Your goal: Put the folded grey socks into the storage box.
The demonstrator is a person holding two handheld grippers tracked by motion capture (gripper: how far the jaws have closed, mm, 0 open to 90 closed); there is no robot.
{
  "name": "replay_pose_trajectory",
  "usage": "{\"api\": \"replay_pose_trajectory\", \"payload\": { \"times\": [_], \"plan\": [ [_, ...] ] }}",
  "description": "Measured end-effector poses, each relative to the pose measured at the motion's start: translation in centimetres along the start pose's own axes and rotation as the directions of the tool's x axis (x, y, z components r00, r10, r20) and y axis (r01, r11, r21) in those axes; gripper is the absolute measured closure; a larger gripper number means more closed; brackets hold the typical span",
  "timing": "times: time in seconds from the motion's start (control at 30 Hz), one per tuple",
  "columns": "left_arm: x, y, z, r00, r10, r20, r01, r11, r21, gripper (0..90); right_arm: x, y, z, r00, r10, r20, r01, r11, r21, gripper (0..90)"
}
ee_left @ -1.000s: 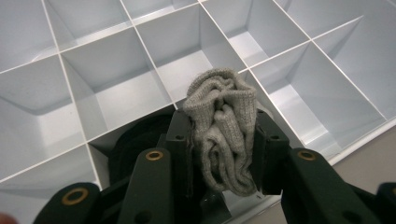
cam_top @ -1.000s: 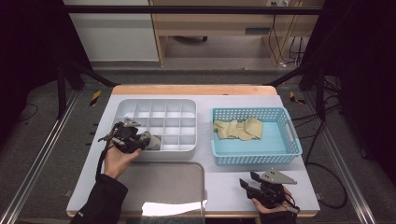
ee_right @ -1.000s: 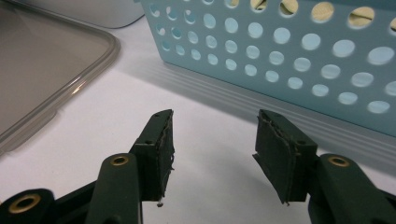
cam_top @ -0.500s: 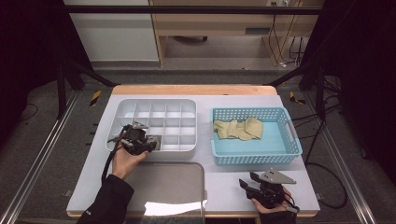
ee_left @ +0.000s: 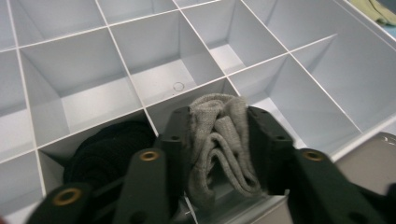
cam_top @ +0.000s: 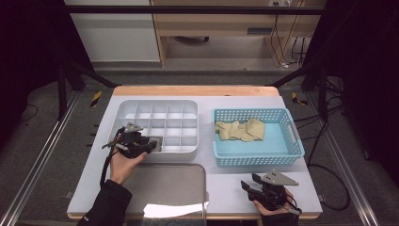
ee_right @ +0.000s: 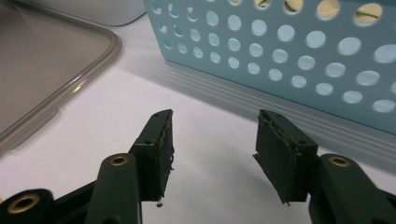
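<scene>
My left gripper (cam_top: 151,143) is over the front left of the white divided tray (cam_top: 160,103), shut on a rolled grey sock (ee_left: 219,144). Its jaws have just closed a little further on the sock. In the left gripper view the gripper (ee_left: 217,121) holds the sock above a front-row compartment, and a black sock (ee_left: 105,151) lies in the compartment to its left. My right gripper (cam_top: 250,184) rests by the table's front edge, in front of the blue basket (cam_top: 259,159). It is open (ee_right: 215,135) with only bare tabletop between its pads.
Beige socks (cam_top: 240,130) lie in the basket, whose perforated wall (ee_right: 280,51) stands just ahead of the right gripper. A clear lid (cam_top: 164,188) lies flat at the front centre, and its rim (ee_right: 70,88) is left of the right gripper. Most tray compartments (ee_left: 154,60) are bare.
The left hand has shifted slightly right and nearer along the tray's front row, with the grey sock still in its jaws. The right gripper has stayed put.
</scene>
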State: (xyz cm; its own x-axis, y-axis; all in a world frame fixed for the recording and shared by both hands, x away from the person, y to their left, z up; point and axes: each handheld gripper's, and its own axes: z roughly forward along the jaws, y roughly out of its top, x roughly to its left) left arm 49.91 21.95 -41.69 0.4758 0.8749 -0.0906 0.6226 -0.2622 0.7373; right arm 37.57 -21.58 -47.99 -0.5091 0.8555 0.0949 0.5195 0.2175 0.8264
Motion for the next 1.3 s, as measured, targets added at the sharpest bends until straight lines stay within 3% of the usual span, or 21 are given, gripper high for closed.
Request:
{"api": "replay_pose_trajectory", "payload": {
  "times": [0.13,0.23,0.47,0.63,0.83,0.97,1.17,1.3],
  "plan": [
    [0.1,-0.2,0.5,0.9999,-0.016,-0.003,0.016,0.9997,-0.018,70.9,0.0,0.0,-0.1,1.0000,0.001,-0.002,-0.001,1.000,-0.001,48.1],
    [0.1,-0.3,0.6,0.9999,0.001,-0.013,-0.001,0.9999,-0.017,70.7,0.0,0.0,0.0,1.0000,-0.001,-0.004,0.001,1.000,0.001,49.1],
    [-0.3,-0.5,-0.3,0.9999,0.010,-0.009,-0.010,0.9986,-0.051,60.5,-0.1,0.1,-0.3,1.0000,0.007,-0.007,-0.007,1.000,-0.011,50.2],
    [-0.6,-1.2,-3.0,0.9999,-0.006,0.012,0.007,0.9873,-0.159,52.8,-0.2,0.2,-0.6,0.9998,0.016,-0.008,-0.016,1.000,-0.020,51.3],
    [-1.4,-2.9,-5.2,0.9990,-0.014,0.044,0.023,0.9754,-0.219,49.5,-0.3,0.3,-1.0,0.9998,0.021,0.002,-0.021,0.999,-0.033,52.5],
    [-2.0,-4.3,-6.1,0.9970,-0.021,0.075,0.037,0.9727,-0.229,47.9,-0.4,0.3,-1.2,0.9996,0.029,0.006,-0.029,0.999,-0.039,52.6],
    [-2.9,-6.2,-6.8,0.9960,-0.011,0.089,0.032,0.9715,-0.235,47.0,-0.5,0.5,-1.6,0.9993,0.023,0.030,-0.021,0.999,-0.050,54.5],
    [-3.4,-7.5,-7.0,0.9958,-0.006,0.091,0.026,0.9751,-0.220,46.6,-0.4,0.6,-2.0,0.9989,-0.001,0.048,0.005,0.997,-0.076,54.6]
  ]
}}
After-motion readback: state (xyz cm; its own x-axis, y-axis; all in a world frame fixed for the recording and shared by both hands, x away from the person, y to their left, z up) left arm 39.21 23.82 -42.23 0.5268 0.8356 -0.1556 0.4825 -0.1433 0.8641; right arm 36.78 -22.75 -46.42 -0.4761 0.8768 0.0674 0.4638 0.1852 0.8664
